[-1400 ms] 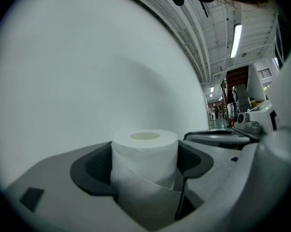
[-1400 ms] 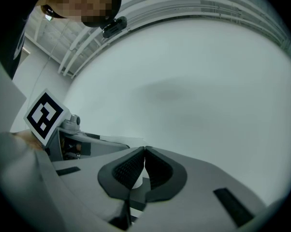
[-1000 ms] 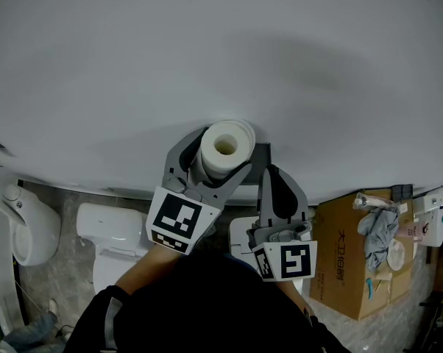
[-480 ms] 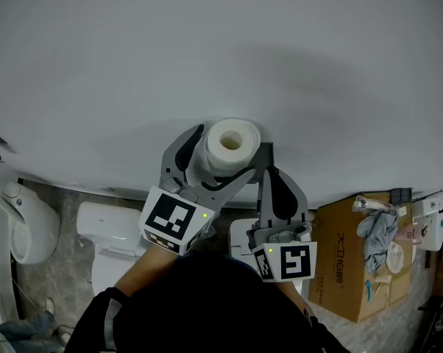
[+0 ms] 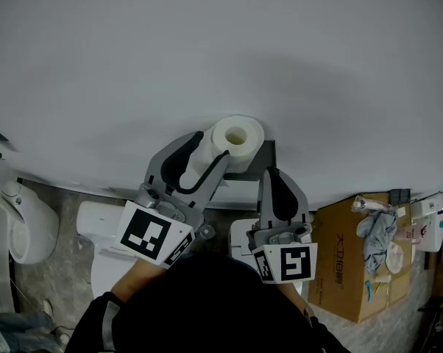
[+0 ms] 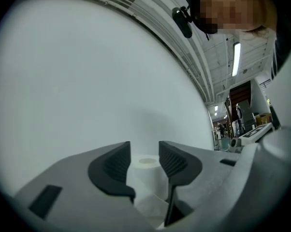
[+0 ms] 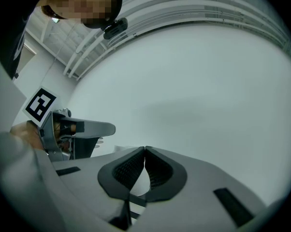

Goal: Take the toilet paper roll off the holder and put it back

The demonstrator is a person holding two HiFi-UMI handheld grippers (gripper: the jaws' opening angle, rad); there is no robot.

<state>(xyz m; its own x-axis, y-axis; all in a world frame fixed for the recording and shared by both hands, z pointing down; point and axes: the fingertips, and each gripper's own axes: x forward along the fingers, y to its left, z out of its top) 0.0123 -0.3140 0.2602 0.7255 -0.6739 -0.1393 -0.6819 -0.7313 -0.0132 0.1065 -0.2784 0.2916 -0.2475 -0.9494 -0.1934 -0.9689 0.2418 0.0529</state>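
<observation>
The white toilet paper roll [image 5: 236, 140] stands upright on the dark grey holder [image 5: 255, 165] against the white wall, its core hole facing up. My left gripper [image 5: 210, 148] sits just to the lower left of it, and its jaws are closing. In the left gripper view the roll [image 6: 146, 172] shows in the gap just beyond the black pads [image 6: 117, 166], which do not press on it. My right gripper [image 5: 270, 173] hangs below the holder's right end, and its jaws [image 7: 144, 150] are shut with nothing between them.
Below the wall are a white toilet [image 5: 107, 250] and another white fixture [image 5: 24, 228] at the far left. A cardboard box [image 5: 348, 269] with a grey cloth [image 5: 379, 228] on top stands at the right. The person's dark sleeves fill the bottom middle.
The left gripper has let go of the roll and drawn back down and to the left. The roll now stands free on the holder, slightly further right. The right gripper has not moved.
</observation>
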